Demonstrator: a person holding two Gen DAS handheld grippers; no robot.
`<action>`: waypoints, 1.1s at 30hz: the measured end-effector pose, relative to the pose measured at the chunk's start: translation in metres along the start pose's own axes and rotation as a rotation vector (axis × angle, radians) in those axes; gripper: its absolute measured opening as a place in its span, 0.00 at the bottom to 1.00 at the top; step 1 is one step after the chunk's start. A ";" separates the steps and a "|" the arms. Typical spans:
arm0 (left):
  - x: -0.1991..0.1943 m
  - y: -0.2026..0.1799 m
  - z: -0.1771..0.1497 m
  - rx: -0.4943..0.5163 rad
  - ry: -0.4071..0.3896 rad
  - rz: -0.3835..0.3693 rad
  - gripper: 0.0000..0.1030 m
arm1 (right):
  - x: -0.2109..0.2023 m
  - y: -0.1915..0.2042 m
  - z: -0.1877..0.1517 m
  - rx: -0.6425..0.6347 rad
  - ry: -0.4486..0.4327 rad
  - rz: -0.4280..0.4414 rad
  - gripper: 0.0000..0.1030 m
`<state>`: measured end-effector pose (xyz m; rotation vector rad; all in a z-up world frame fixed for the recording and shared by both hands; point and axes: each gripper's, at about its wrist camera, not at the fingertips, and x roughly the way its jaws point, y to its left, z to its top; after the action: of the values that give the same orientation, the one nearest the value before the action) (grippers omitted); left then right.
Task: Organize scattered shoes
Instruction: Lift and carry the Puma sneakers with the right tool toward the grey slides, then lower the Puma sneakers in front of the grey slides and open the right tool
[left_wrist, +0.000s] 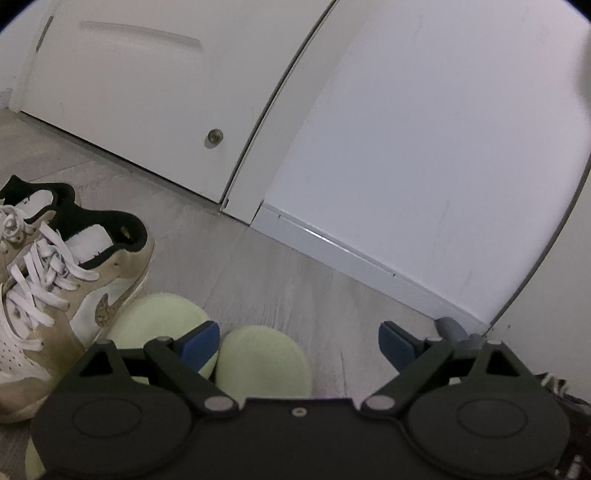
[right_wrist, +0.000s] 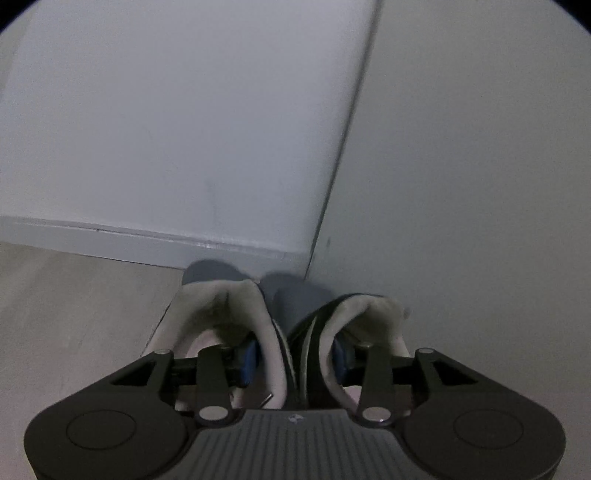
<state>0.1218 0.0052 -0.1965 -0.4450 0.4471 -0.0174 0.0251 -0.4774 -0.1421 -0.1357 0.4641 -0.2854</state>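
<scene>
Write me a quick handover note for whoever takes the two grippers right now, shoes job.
Left gripper: open, holding nothing, low over the floor beside two pale green slippers.
Right gripper: one finger inside each of the two grey shoes, pinching their inner walls together; toes point at the baseboard in the wall corner.
Tan sneakers: side by side on the floor to the left of the slippers, near the door.
Done: sneakers look paired.
Left: let go of the grey pair if they sit well in the corner, then line up the slippers.
</scene>
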 end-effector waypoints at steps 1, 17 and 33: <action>0.002 0.000 0.000 0.000 0.006 0.003 0.91 | 0.006 0.000 -0.006 0.013 0.024 -0.002 0.37; 0.015 -0.005 -0.005 0.047 0.048 0.007 0.91 | 0.028 -0.011 -0.018 0.014 0.214 0.093 0.46; 0.015 -0.003 -0.004 0.028 0.056 0.017 0.91 | 0.039 -0.033 0.002 0.084 0.280 0.115 0.88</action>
<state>0.1341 -0.0009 -0.2044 -0.4145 0.5054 -0.0202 0.0514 -0.5202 -0.1499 0.0144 0.7343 -0.2115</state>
